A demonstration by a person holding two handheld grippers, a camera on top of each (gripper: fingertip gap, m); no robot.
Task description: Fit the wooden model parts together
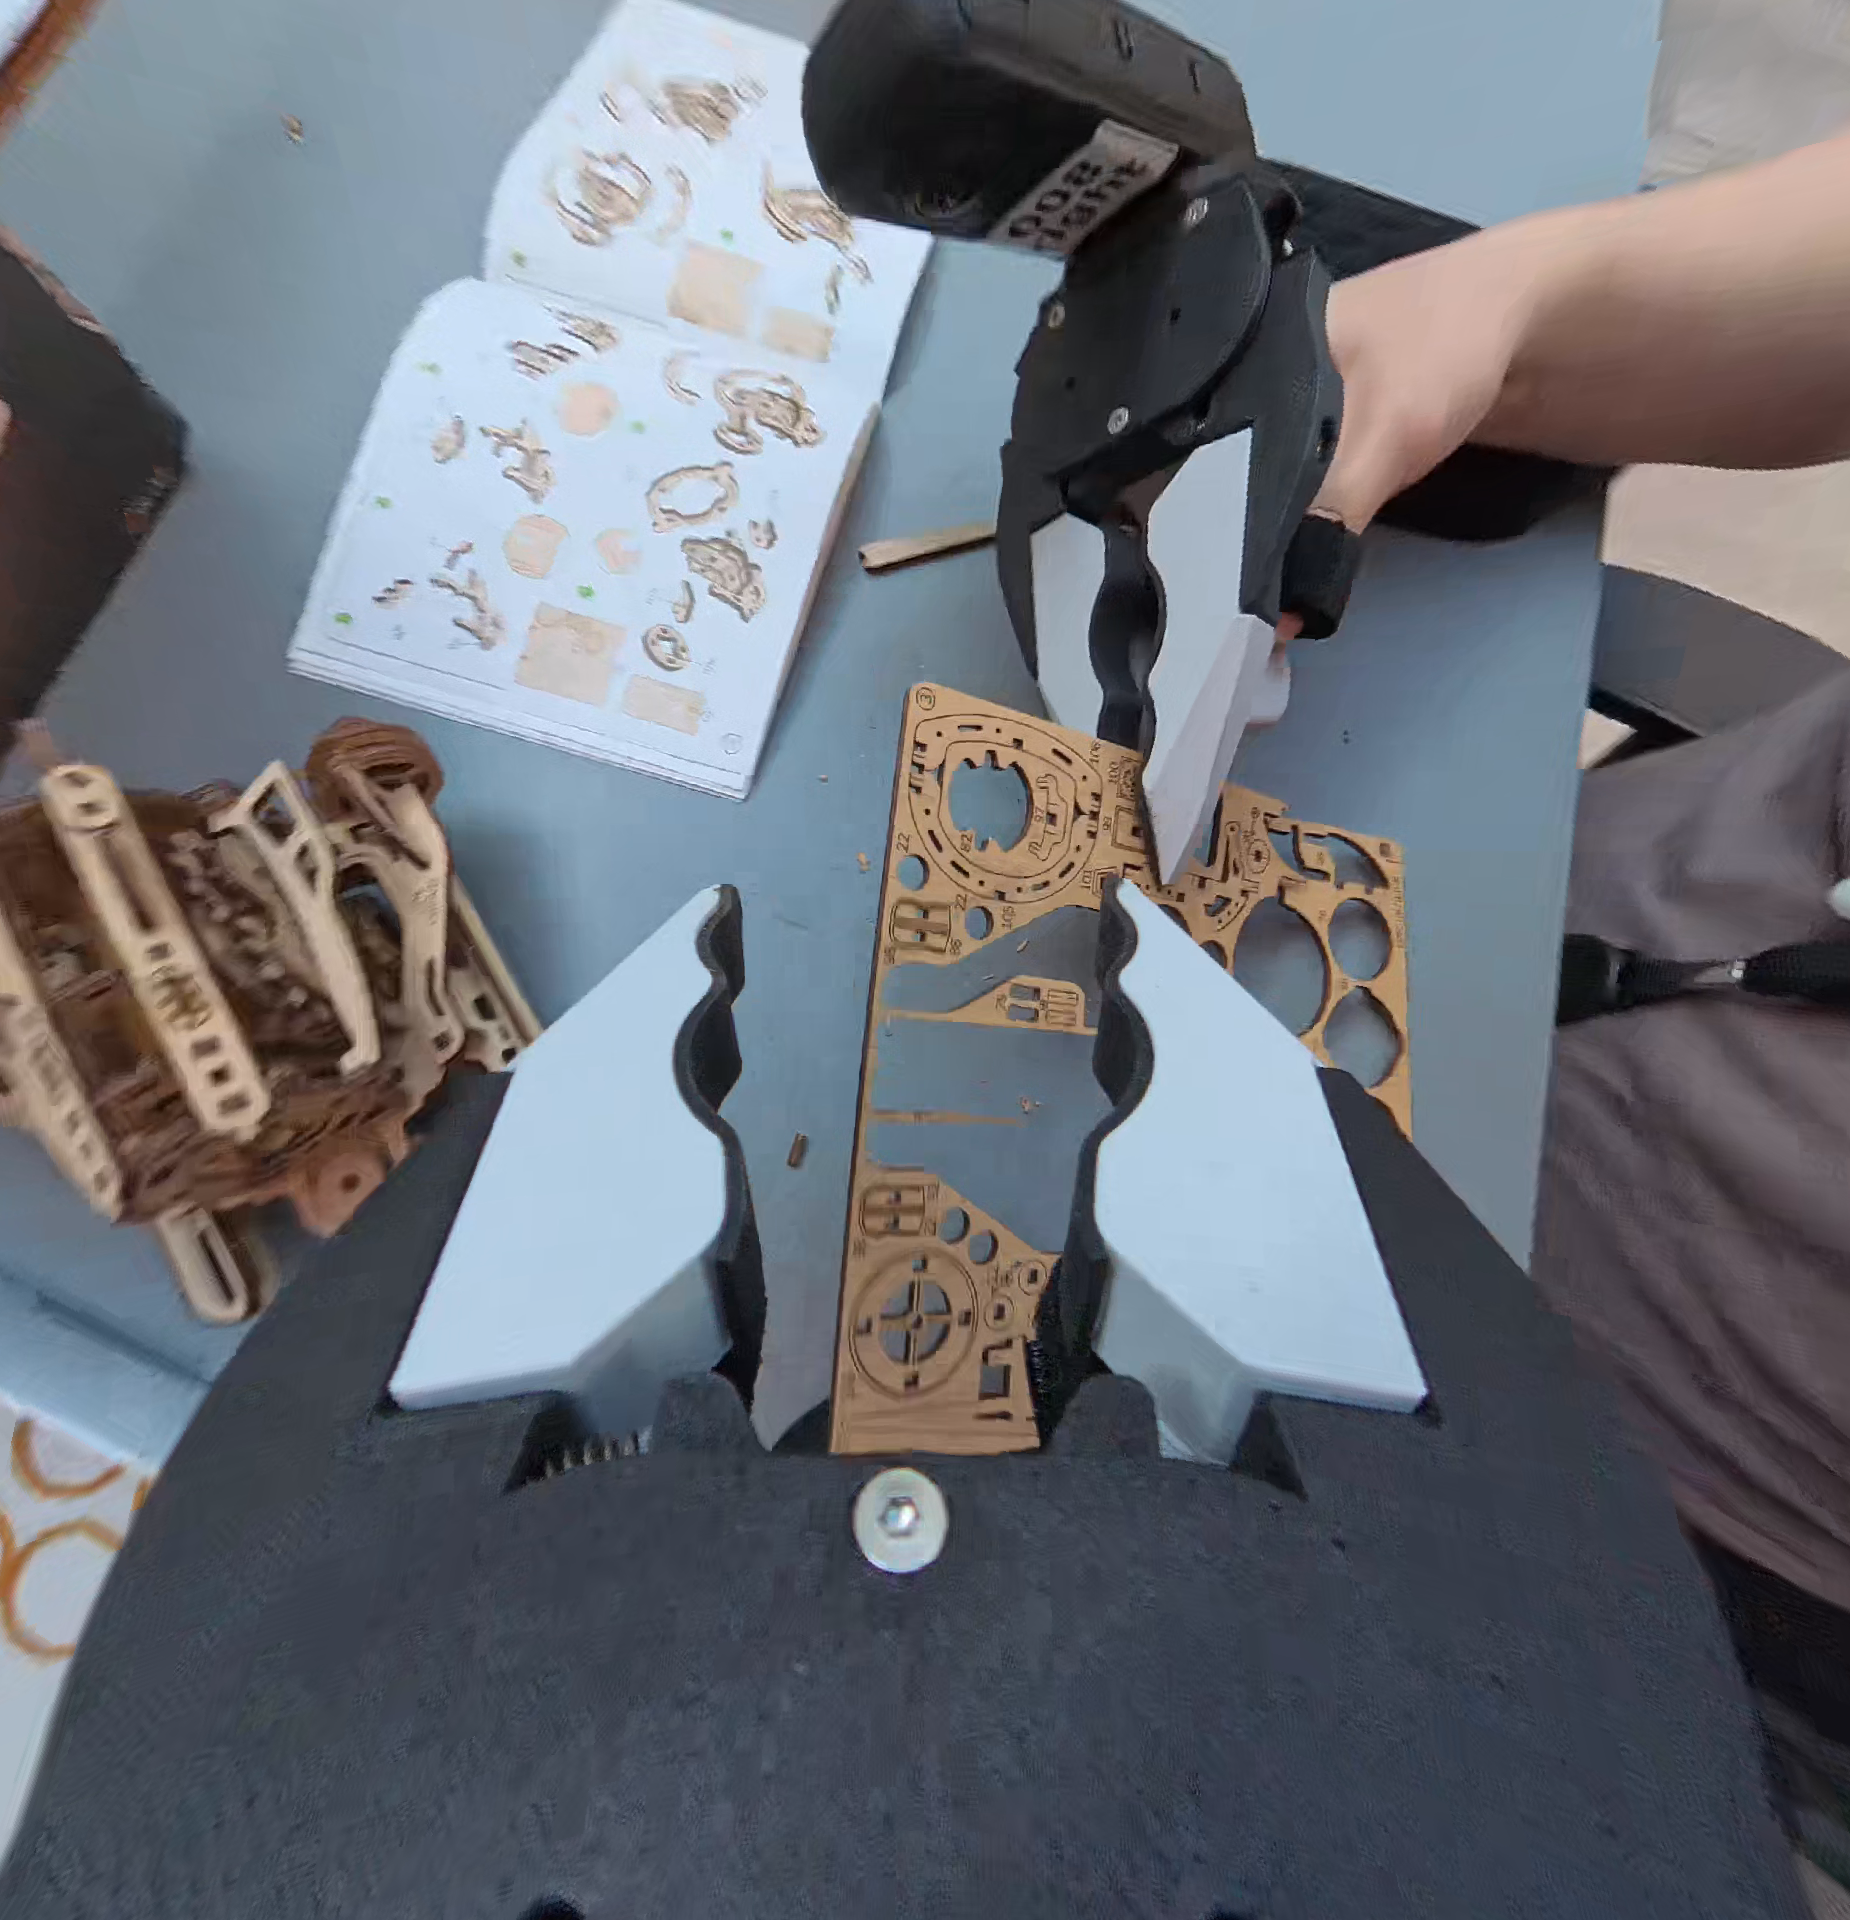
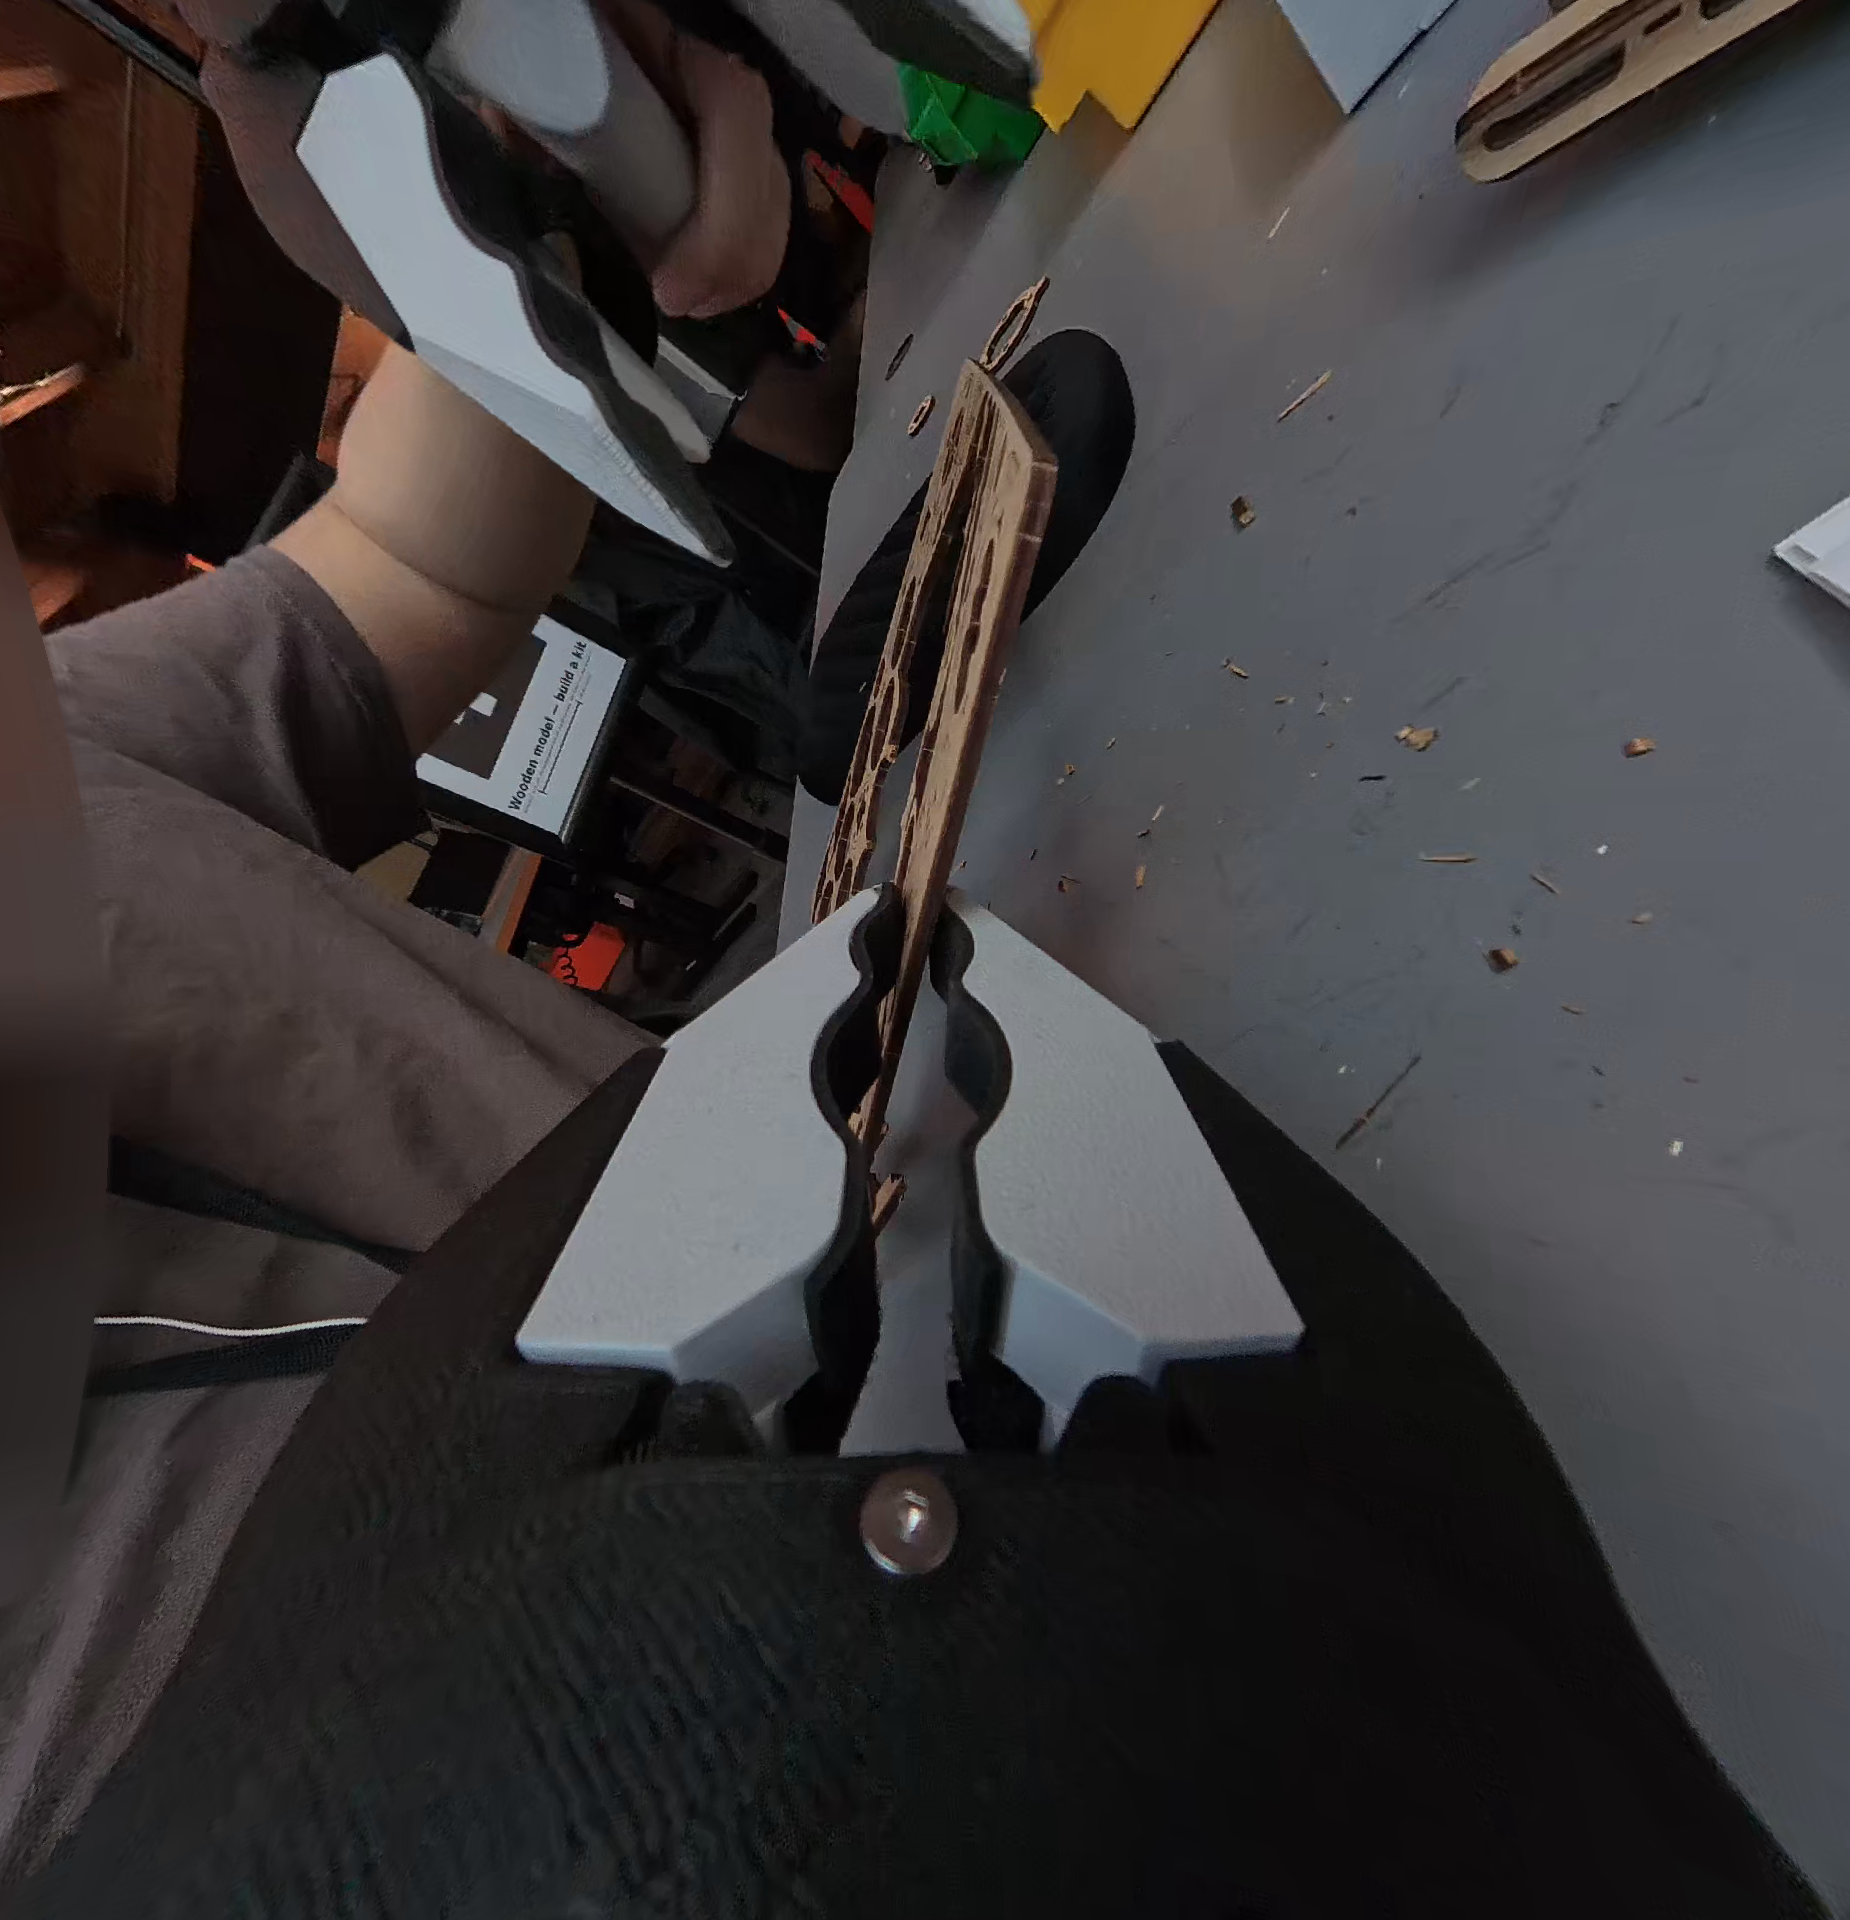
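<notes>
A thin laser-cut wooden parts sheet [image 1: 994,1049] with several empty cut-outs is held above the grey table [image 1: 277,260]. My right gripper [image 2: 916,899] is shut on one edge of the sheet [image 2: 962,623], which shows edge-on in the right wrist view. In the left wrist view the right gripper [image 1: 1170,852] pinches the sheet's far edge. My left gripper [image 1: 916,904] is open; the sheet lies behind its right finger [image 1: 1212,1143] and in the gap between the jaws. I cannot tell whether they touch. The left gripper [image 2: 505,291] shows at the upper left of the right wrist view.
A partly built wooden model [image 1: 194,997] stands at the left. An open instruction booklet [image 1: 609,436] lies behind it, with a dark box [image 1: 59,468] at far left and a wooden strip [image 1: 931,545]. A person's arm [image 1: 1575,332] reaches in from the right. Wood chips [image 2: 1420,738] dot the table.
</notes>
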